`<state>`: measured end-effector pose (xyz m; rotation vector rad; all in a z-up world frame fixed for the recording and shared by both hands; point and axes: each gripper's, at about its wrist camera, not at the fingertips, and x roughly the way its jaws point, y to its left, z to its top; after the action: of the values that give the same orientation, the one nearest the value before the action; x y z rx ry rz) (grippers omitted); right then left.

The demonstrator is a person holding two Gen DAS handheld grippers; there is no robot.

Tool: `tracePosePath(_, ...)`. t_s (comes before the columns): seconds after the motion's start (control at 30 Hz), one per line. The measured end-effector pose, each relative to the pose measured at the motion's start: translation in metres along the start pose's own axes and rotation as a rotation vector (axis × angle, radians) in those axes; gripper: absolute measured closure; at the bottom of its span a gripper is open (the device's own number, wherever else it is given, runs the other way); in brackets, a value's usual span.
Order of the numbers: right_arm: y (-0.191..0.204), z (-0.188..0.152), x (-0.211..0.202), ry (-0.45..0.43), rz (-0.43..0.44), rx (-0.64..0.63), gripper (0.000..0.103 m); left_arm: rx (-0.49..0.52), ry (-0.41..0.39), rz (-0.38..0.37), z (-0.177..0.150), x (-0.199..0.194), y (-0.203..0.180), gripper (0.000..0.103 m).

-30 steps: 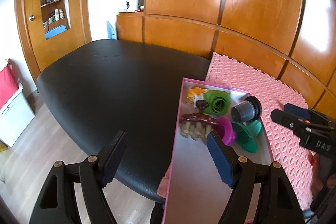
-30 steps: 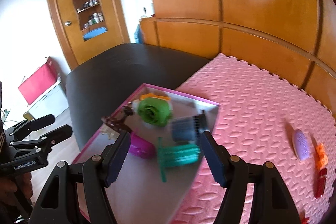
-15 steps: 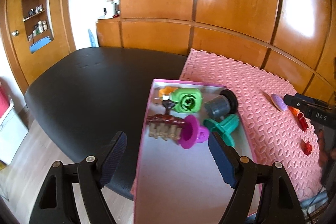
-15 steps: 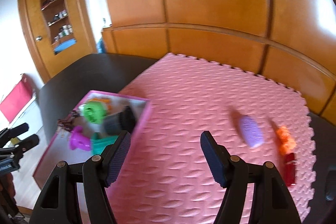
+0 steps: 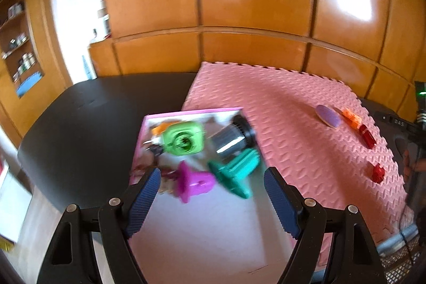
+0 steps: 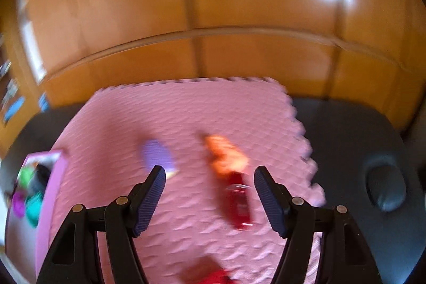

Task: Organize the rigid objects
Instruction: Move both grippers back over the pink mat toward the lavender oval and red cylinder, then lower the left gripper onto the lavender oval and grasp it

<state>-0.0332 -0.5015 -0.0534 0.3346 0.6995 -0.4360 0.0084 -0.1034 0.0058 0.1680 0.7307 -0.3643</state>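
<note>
Left wrist view showed the left gripper (image 5: 211, 184) hanging over a pink-rimmed tray (image 5: 191, 112), its blue-padded fingers (image 5: 143, 201) standing apart with nothing clamped between them. In the tray lay a light green block (image 5: 183, 141), a grey and black cylinder (image 5: 234, 133), a teal spool-like piece (image 5: 235, 173), a magenta piece (image 5: 195, 182), and something orange (image 5: 161, 127) partly hidden behind the green block. A dark brown item at the tray's left edge was too blurred to identify. The tray sat at the left edge of a pink foam mat (image 5: 279, 124) spread on the black counter (image 5: 93, 124). Well apart on the mat's right side lay a purple oval (image 5: 328, 115), an orange piece (image 5: 352, 119), a long red piece (image 5: 367, 137) and a smaller red piece (image 5: 378, 172).

Right wrist view, heavily blurred, showed the right gripper (image 6: 209, 197) above the mat (image 6: 186, 113), its fingers (image 6: 269, 201) likewise apart and empty. The long red piece (image 6: 238, 200) lay on the mat below the gap, nearer the right finger, with the orange piece (image 6: 225, 155) just beyond it and the purple oval (image 6: 157, 155) near the left finger. The tray (image 6: 52, 190) sat at the far left.
</note>
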Motion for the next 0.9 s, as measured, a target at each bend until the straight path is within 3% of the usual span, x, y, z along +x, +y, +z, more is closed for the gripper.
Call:
tracePosePath(0.07, -0.027, 0.001, 0.007, 0.037, -0.041, 0.128, 0.033, 0.027, 0.003, -0.020, 0.005, 0.003, -0.013, 0.023)
tracePosePath(0.13, -0.045, 0.003, 0.004, 0.015, -0.036, 0.219, 0.033, 0.051, 0.010, -0.051, 0.011, 0.008, -0.028, 0.023)
tracePosePath(0.33, -0.075, 0.006, -0.003, -0.005, -0.055, 0.357, 0.033, 0.123, 0.046, -0.154, 0.027, 0.027, -0.079, 0.023)
tracePosePath(0.53, -0.080, 0.003, 0.000, 0.028, -0.036, 0.400, 0.033, 0.171, 0.087, -0.226, 0.036, 0.047, -0.120, 0.023)
tracePosePath(0.9, -0.074, 0.002, 0.006, 0.065, 0.000, 0.403, 0.033, 0.112, 0.196, -0.295, 0.052, 0.097, -0.164, 0.023)
